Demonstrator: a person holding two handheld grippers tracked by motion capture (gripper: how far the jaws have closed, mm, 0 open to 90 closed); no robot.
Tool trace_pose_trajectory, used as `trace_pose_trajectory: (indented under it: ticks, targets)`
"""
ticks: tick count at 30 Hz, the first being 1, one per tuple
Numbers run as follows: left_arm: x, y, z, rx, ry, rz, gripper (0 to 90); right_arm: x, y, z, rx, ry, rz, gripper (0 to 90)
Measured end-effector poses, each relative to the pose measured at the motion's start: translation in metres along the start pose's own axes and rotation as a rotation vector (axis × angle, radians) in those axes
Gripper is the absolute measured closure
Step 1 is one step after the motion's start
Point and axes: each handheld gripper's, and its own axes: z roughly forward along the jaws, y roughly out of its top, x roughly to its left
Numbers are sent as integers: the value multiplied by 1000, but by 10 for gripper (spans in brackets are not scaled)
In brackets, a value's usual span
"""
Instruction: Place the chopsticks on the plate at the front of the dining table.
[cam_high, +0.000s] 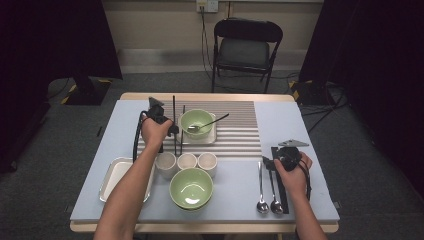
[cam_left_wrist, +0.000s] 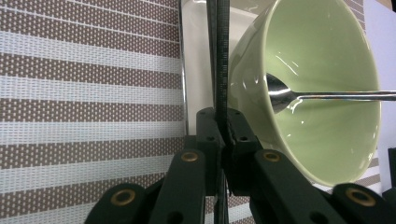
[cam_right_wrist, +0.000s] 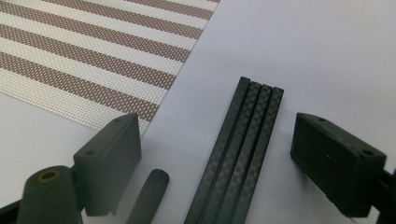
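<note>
My left gripper (cam_high: 171, 129) (cam_left_wrist: 224, 122) is shut on a black chopstick (cam_high: 174, 112) (cam_left_wrist: 220, 65) that runs along the left side of a green bowl (cam_high: 196, 121) (cam_left_wrist: 322, 93). That bowl sits on a white square plate (cam_high: 212, 136) (cam_left_wrist: 196, 56) and holds a metal spoon (cam_high: 210, 122) (cam_left_wrist: 289, 95). A second black chopstick (cam_high: 183, 131) lies beside the first. My right gripper (cam_high: 274, 161) (cam_right_wrist: 217, 137) is open over a bundle of black chopsticks (cam_high: 283, 196) (cam_right_wrist: 238, 154), one jaw on each side, not touching them.
A striped placemat (cam_high: 240, 130) (cam_left_wrist: 84, 93) (cam_right_wrist: 93, 60) covers the middle of the table. Three white cups (cam_high: 187, 161) stand in a row, with a second green bowl (cam_high: 191, 187) in front and a white tray (cam_high: 114, 177) at the left. Two spoons (cam_high: 267, 197) lie left of the bundle.
</note>
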Motion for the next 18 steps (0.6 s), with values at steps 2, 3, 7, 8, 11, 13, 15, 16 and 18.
trace_pose_trajectory:
  ticks: [2, 3, 7, 8, 11, 13, 15, 16, 18]
  targets:
    - [1, 0, 0, 14, 4, 15, 862, 0, 0, 0, 1, 0, 0, 151]
    - [-2, 0, 2, -11, 5, -18, 862, 0, 0, 0, 0, 0, 0, 151]
    - [-2, -1, 4, -1, 11, -16, 862, 0, 0, 0, 0, 0, -2, 151]
    - [-2, -1, 4, -1, 14, -16, 862, 0, 0, 0, 1, 0, 0, 151]
    - [0, 0, 4, 18, 16, 4, 862, 0, 0, 0, 2, 0, 2, 151]
    - [1, -1, 5, 17, 17, 6, 862, 0, 0, 0, 0, 0, -1, 151]
    - [0, 0, 4, 18, 16, 3, 862, 0, 0, 0, 0, -1, -1, 151]
    - [-1, 0, 4, 11, 12, -6, 862, 0, 0, 0, 1, -1, 0, 151]
    - [-1, 0, 5, 12, 10, -9, 862, 0, 0, 0, 1, 0, 1, 151]
